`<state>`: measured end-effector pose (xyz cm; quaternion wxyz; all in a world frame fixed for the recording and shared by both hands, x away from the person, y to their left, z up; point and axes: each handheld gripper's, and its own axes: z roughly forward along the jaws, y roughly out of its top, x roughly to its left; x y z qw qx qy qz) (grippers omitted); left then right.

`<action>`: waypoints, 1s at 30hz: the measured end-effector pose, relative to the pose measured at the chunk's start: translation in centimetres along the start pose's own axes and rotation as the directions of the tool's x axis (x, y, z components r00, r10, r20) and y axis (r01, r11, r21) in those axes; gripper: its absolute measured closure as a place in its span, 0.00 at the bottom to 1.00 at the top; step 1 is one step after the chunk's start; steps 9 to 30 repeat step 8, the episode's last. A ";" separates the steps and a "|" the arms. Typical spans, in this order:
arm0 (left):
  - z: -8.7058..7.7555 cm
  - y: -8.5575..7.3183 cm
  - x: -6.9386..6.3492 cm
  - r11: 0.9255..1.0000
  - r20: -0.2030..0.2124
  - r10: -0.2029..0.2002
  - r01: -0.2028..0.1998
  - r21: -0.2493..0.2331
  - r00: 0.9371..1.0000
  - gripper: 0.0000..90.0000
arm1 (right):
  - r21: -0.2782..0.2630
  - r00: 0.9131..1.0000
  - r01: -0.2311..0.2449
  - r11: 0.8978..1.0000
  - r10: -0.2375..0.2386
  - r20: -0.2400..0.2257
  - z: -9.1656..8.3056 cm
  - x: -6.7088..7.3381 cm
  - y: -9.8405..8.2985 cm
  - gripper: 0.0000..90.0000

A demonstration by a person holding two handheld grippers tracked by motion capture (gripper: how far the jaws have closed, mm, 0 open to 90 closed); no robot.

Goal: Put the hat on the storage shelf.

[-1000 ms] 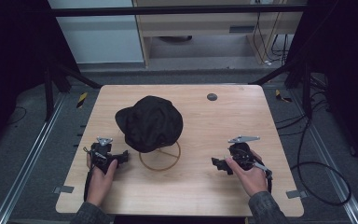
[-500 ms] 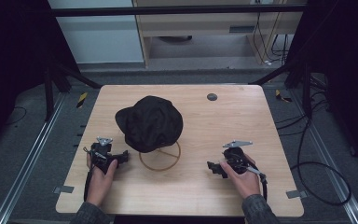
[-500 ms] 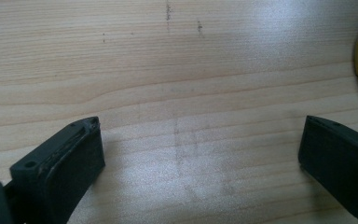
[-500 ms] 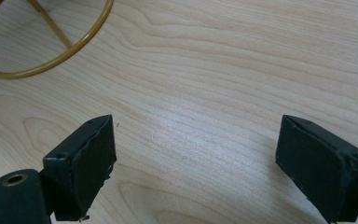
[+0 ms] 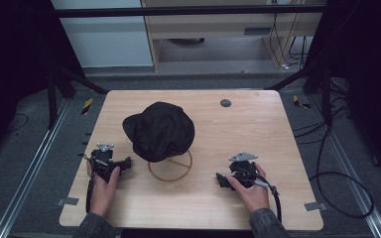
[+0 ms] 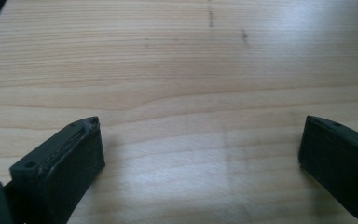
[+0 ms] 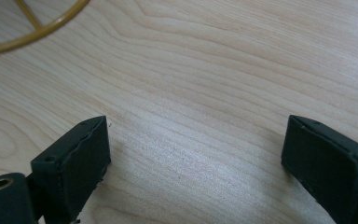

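A black cap (image 5: pixel 159 130) rests on a thin wire stand whose gold ring base (image 5: pixel 170 168) lies on the wooden table (image 5: pixel 258 129) a little left of centre. My left gripper (image 5: pixel 124 163) sits low at the front left, just left of the ring, open, with bare wood between its jaws (image 6: pixel 200 140). At the front right my right gripper (image 5: pixel 221 180) is open too, close to the tabletop and pointing left toward the ring, an arc of which shows at the upper left corner in the right gripper view (image 7: pixel 32 28).
A small dark round disc (image 5: pixel 225 103) lies near the table's far edge. Black frame legs and cables stand on the floor around the table. A cable (image 5: pixel 278 203) trails from the right gripper toward the front edge.
The right gripper has slid left and slightly toward the front edge, nearer the ring base. The left gripper and the cap have stayed put.
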<state>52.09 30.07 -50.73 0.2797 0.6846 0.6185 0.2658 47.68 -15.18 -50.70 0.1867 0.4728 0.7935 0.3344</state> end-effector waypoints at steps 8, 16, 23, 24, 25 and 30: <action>0.1 0.1 0.2 1.000 -0.015 -0.014 0.014 -0.001 1.000 0.00 | -0.033 1.000 0.027 0.999 -0.026 0.014 0.1 0.2 -0.6 0.05; 0.1 0.1 0.2 1.000 -0.015 -0.014 0.014 -0.001 1.000 0.00 | -0.033 1.000 0.027 0.999 -0.026 0.014 0.1 0.2 -0.6 0.05; 0.1 0.1 0.2 1.000 -0.015 -0.014 0.014 -0.001 1.000 0.00 | -0.033 1.000 0.027 0.999 -0.026 0.014 0.1 0.2 -0.6 0.05; 0.1 0.1 0.2 1.000 -0.015 -0.014 0.014 -0.001 1.000 0.00 | -0.033 1.000 0.027 0.999 -0.026 0.014 0.1 0.2 -0.6 0.05; 0.1 0.1 0.2 1.000 -0.015 -0.014 0.014 -0.001 1.000 0.00 | -0.033 1.000 0.027 0.999 -0.026 0.014 0.1 0.2 -0.6 0.05; 0.1 0.1 0.2 1.000 -0.015 -0.014 0.014 -0.001 1.000 0.00 | -0.033 1.000 0.027 0.999 -0.026 0.014 0.1 0.2 -0.6 0.05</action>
